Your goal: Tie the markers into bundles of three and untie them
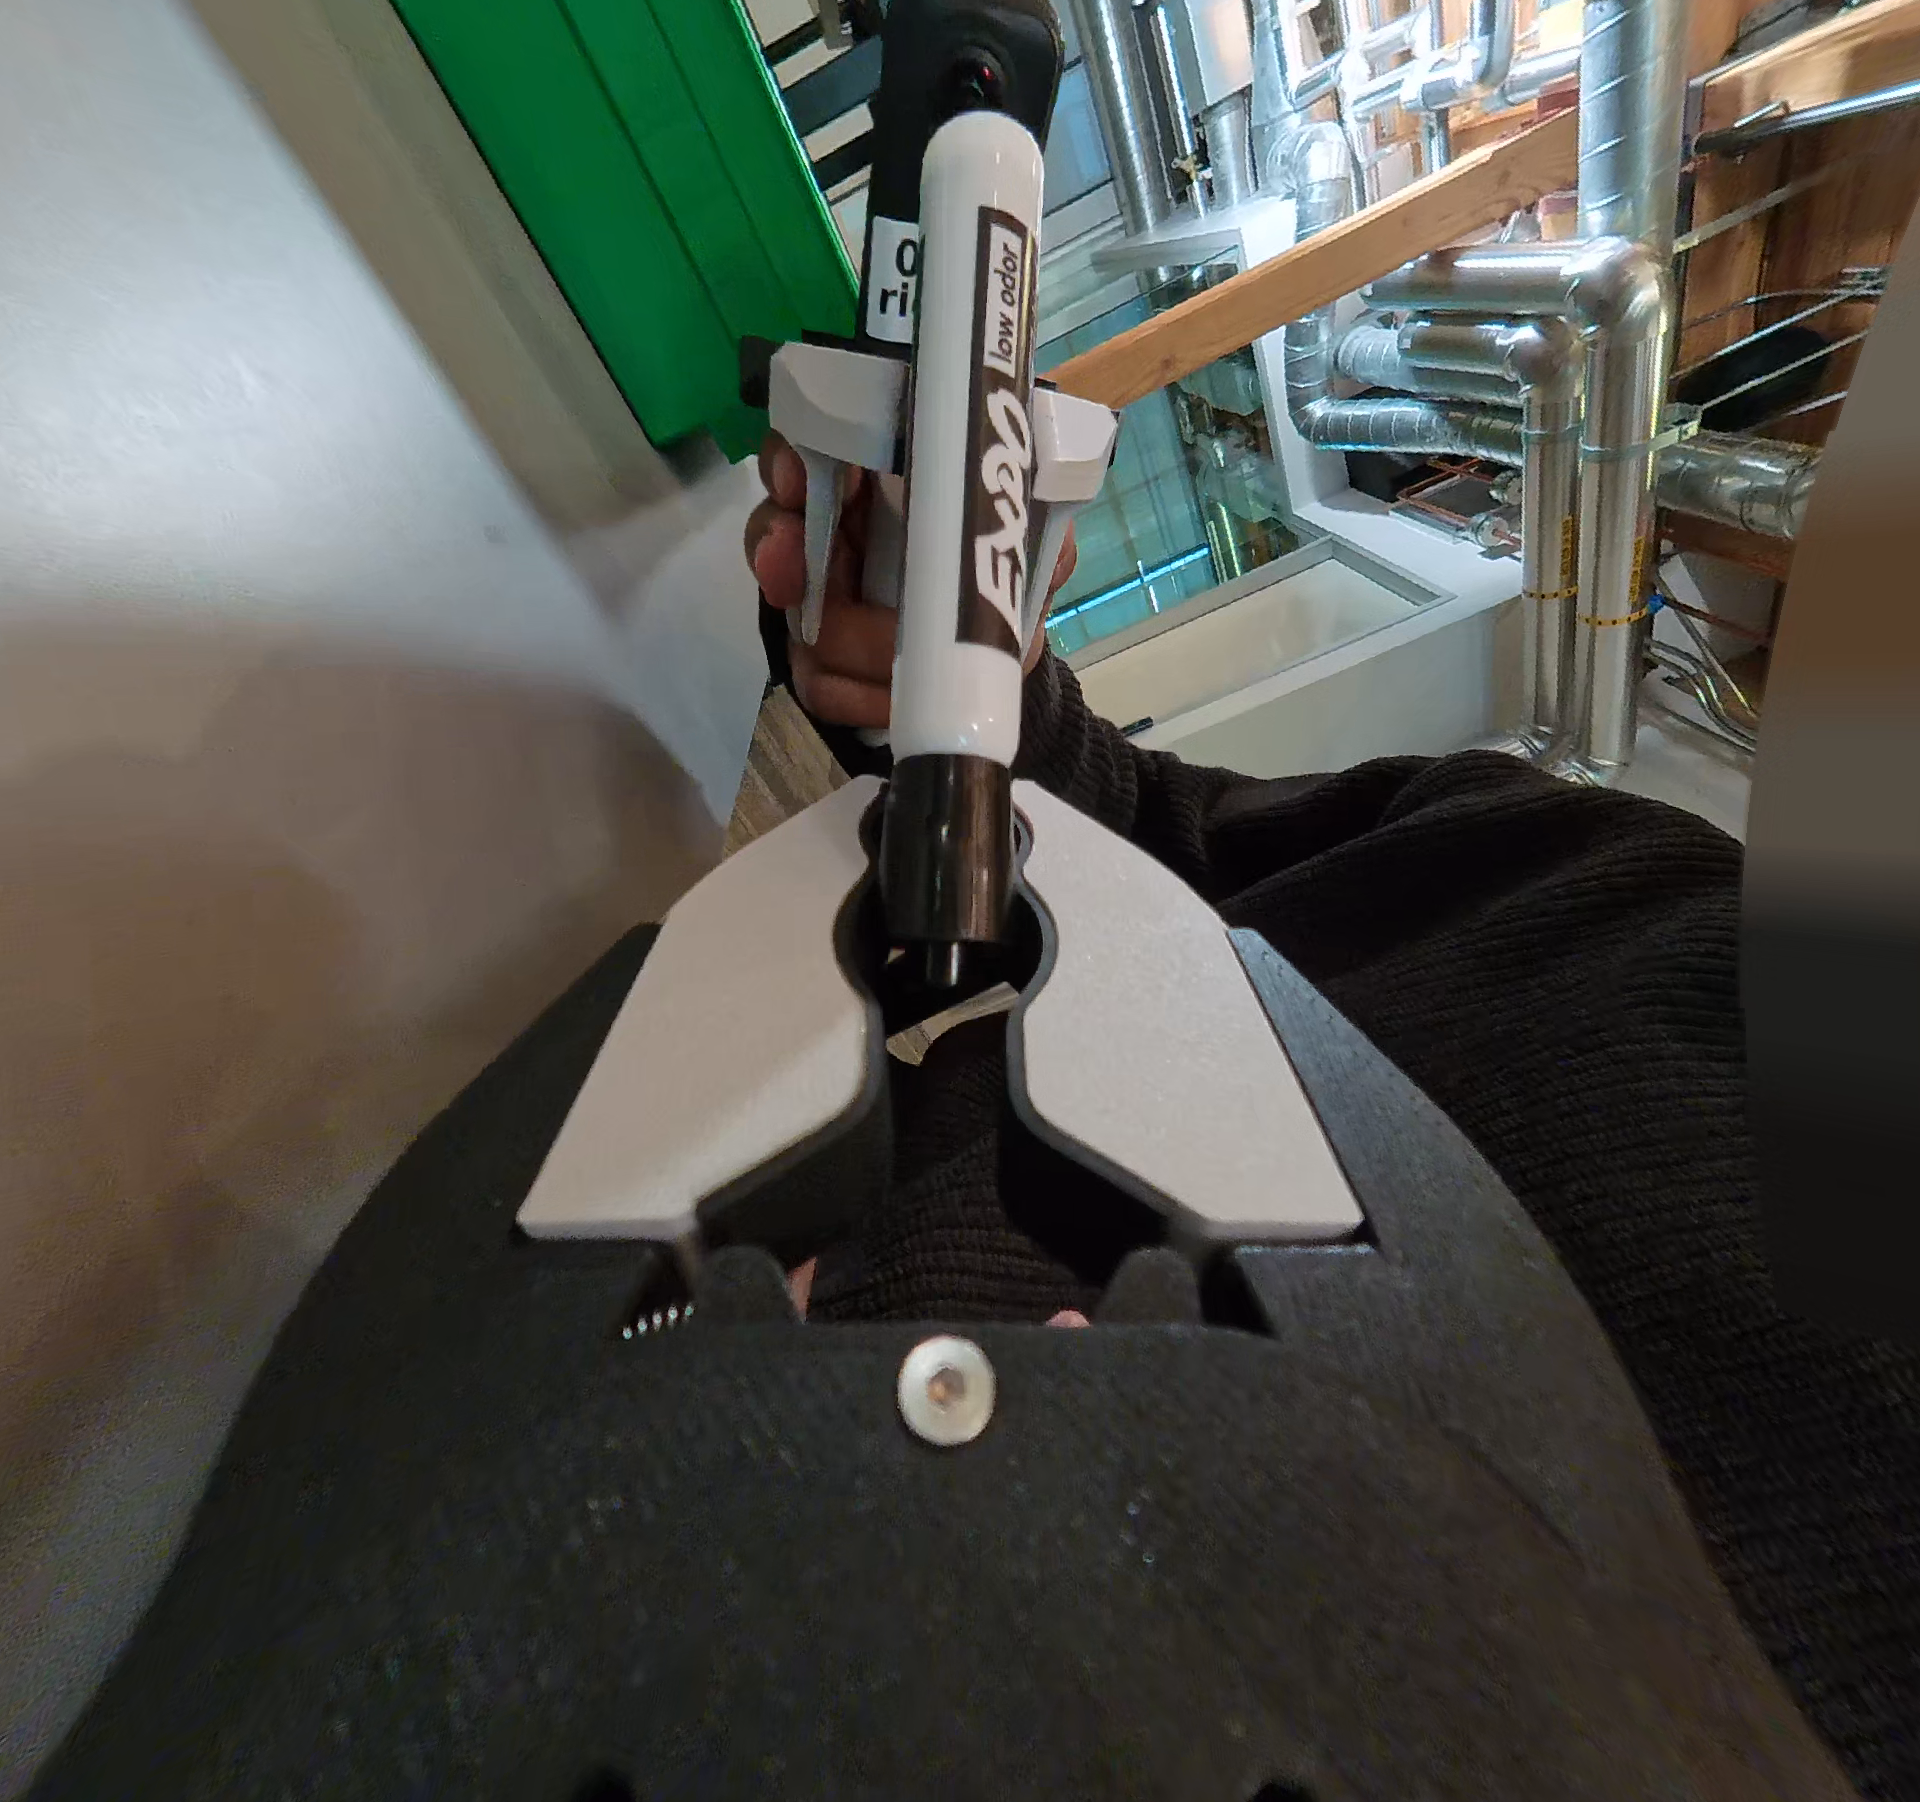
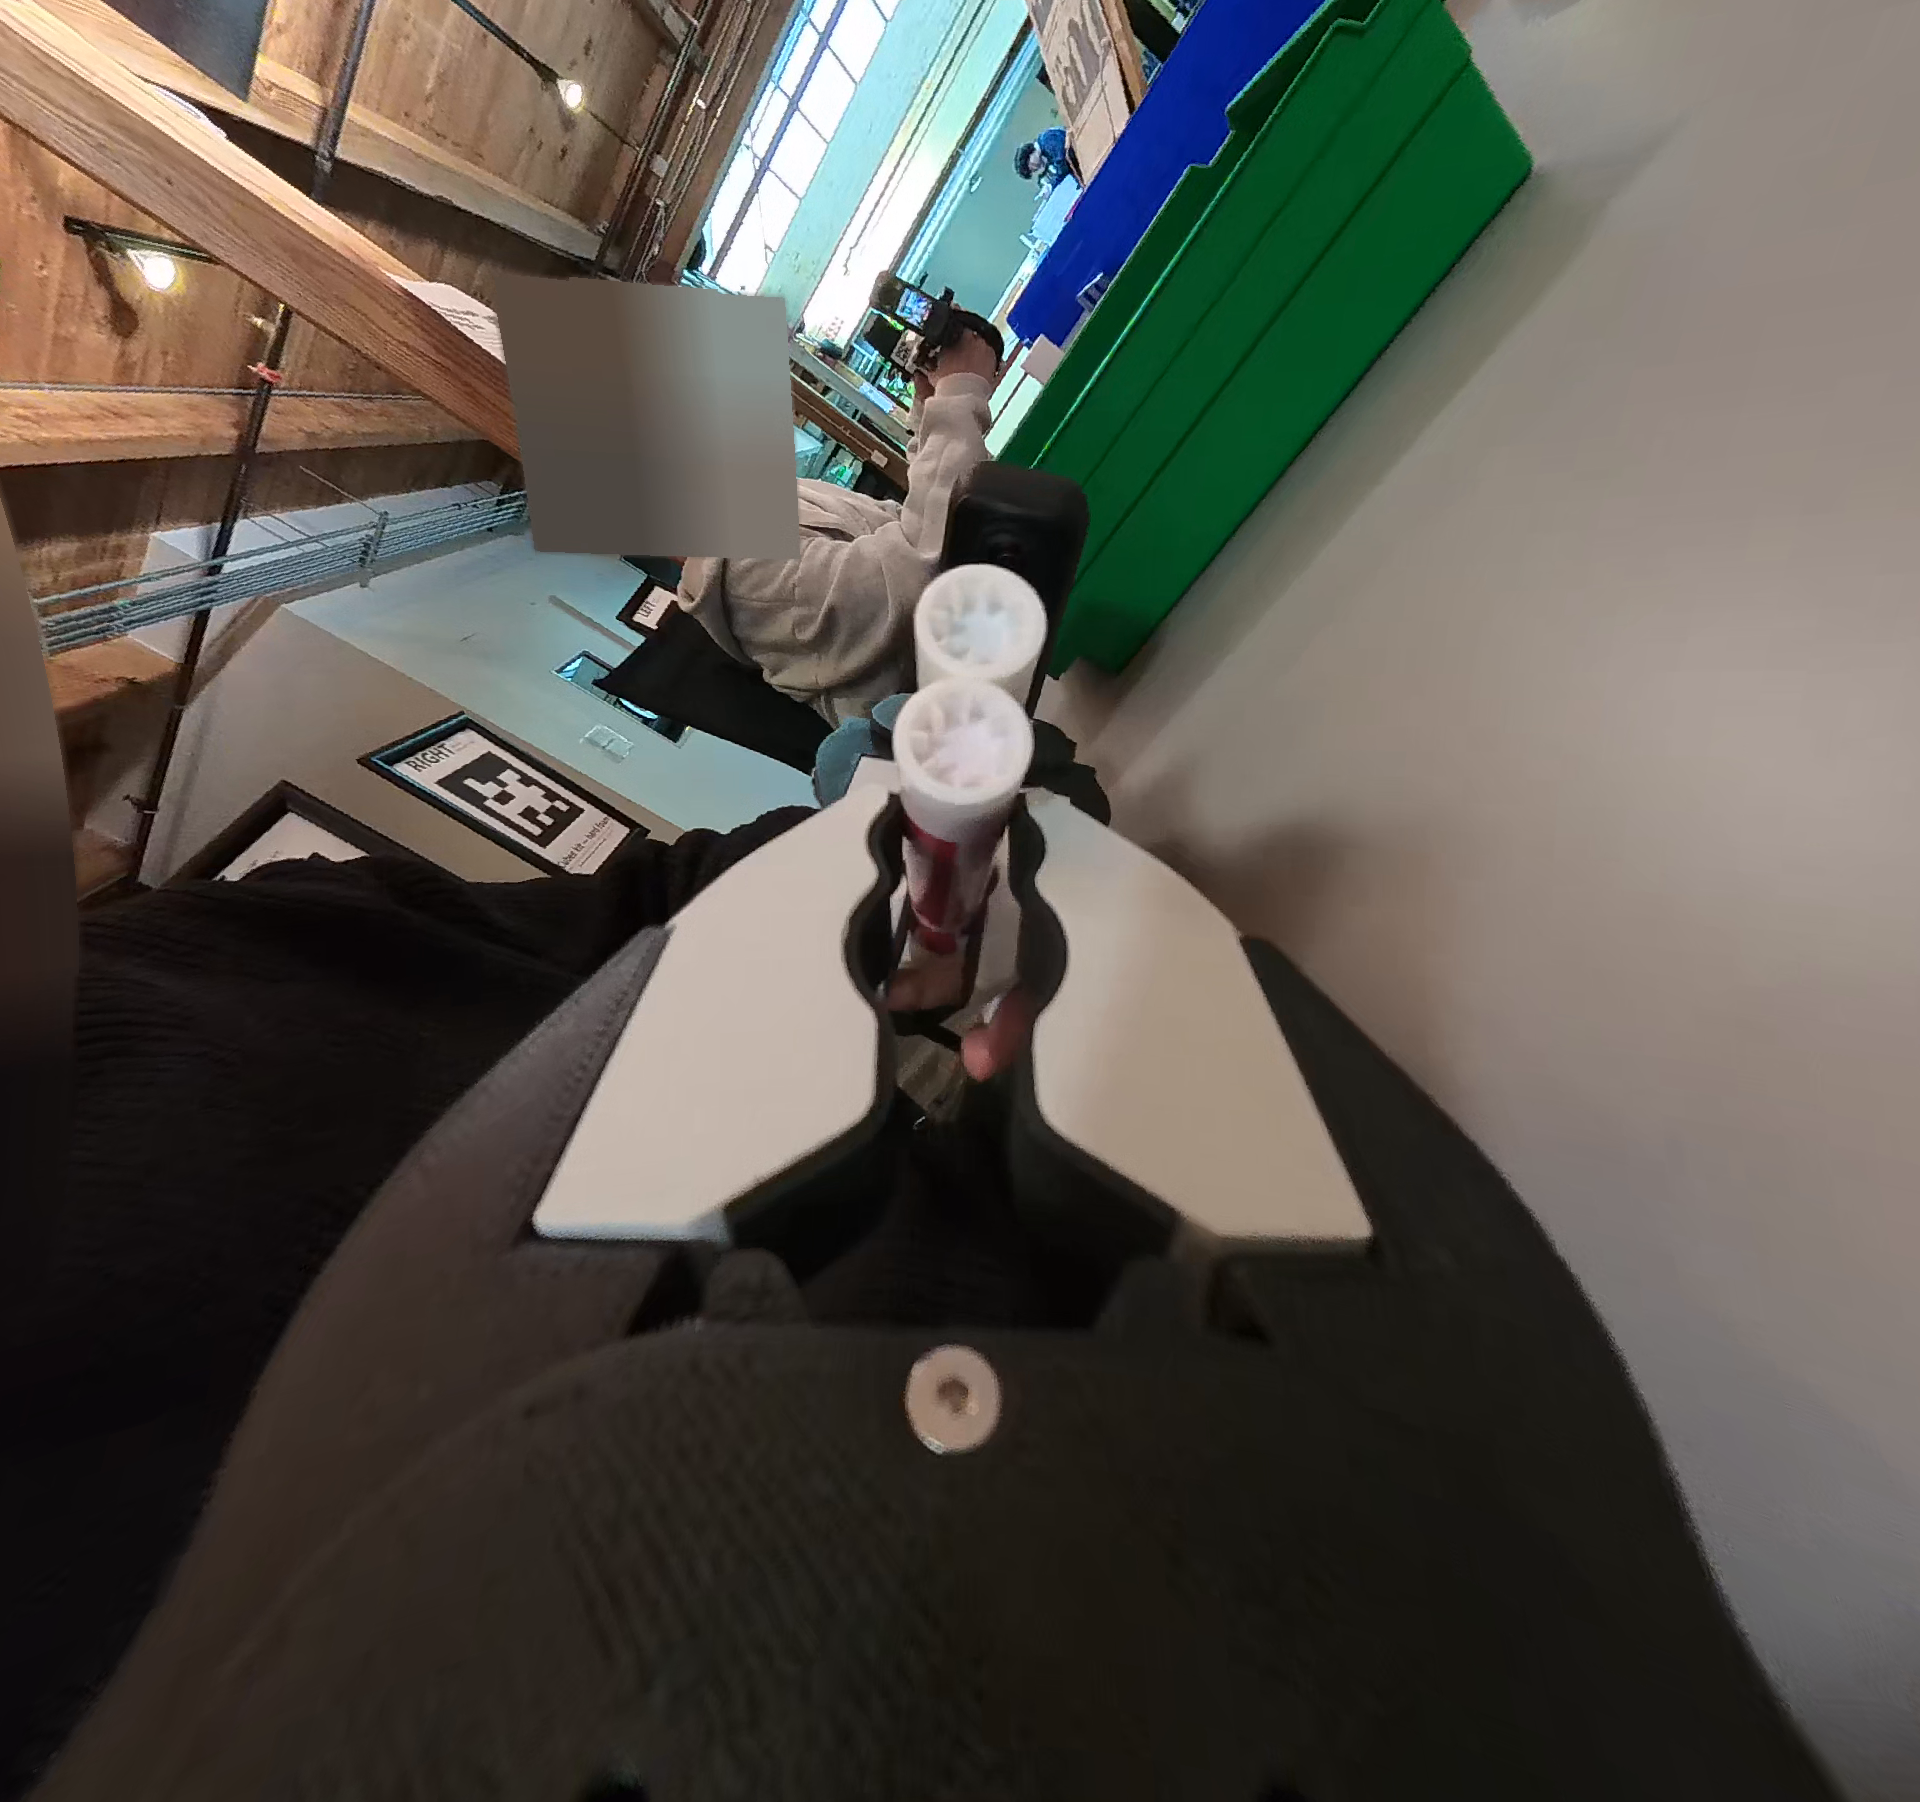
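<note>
The left gripper (image 1: 940, 905) has its two grey fingers (image 1: 727, 1025) drawn in close on the black cap (image 1: 940, 869) of a white marker with a black label (image 1: 961, 464). The cap sits in the scalloped notch between the finger edges, with little gap showing on either side. The barrel extends forward and upward, away from the camera.

In the left wrist view the right gripper (image 1: 935, 547) shows farther off, facing the camera. Its pale fingers (image 1: 821, 547) flank the black-labelled marker's barrel; whether they press that barrel cannot be told there. A hand (image 1: 842, 651) in a black knit sleeve (image 1: 1455, 973) carries it.

In the right wrist view the right gripper (image 2: 951, 838) is narrowed onto a white marker with a red label (image 2: 951, 869), which points forward with its hollow round end (image 2: 961, 744) toward the camera's far field. A second white round end (image 2: 980, 630) lies just above and behind it; which marker it belongs to cannot be told. The finger (image 2: 758, 1014) edges follow the barrel closely.

To one side lies a pale table (image 2: 1558, 817) surface, bare near the grippers. A green bin (image 2: 1299, 350) stands on it farther off, with a blue bin (image 2: 1195, 121) behind it. Opposite are timber beams (image 2: 208, 194) and a seated person in a grey sweatshirt (image 2: 831, 599).
</note>
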